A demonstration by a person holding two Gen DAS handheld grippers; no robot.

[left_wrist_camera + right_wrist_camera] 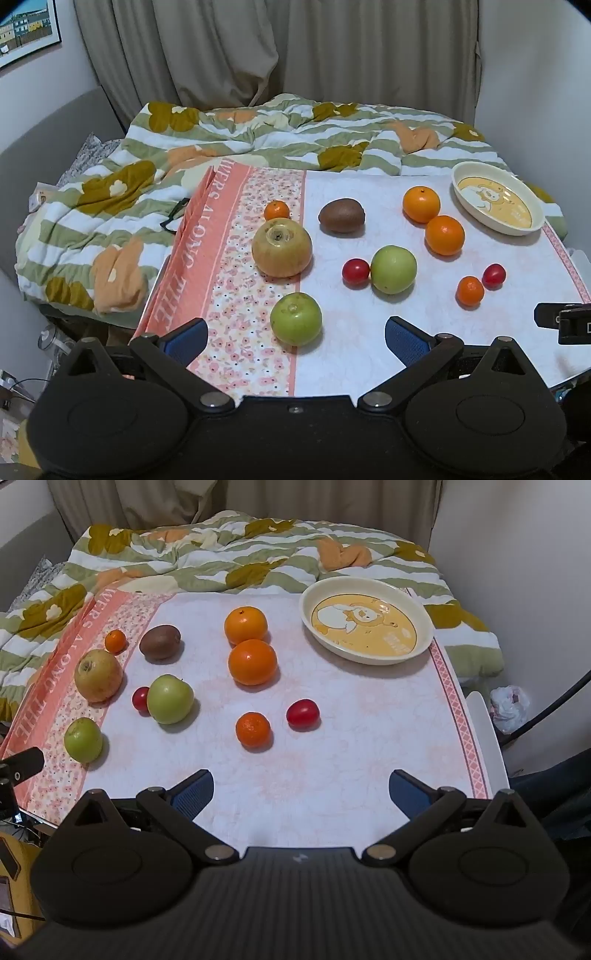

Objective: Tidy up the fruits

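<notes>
Fruit lies scattered on a cloth-covered table (369, 716). Two large oranges (252, 661) sit side by side near an empty cream and yellow plate (424, 642) at the back right. A small mandarin (253, 729) and a red tomato (303, 714) lie nearest my right gripper (301, 794), which is open with nothing between its fingers. My left gripper (295, 338) is open too, and a green apple (295, 319) rests on the table just beyond the gap between its blue pads. Farther off are a yellow pear (282, 247), a second green apple (393, 269), a kiwi (342, 215) and another tomato (355, 271).
A rumpled striped and flowered quilt (110, 221) covers the bed behind and left of the table. Curtains (280, 48) hang at the back. The table's right edge (480, 738) drops off beside a wall, with a white bag (509, 705) on the floor.
</notes>
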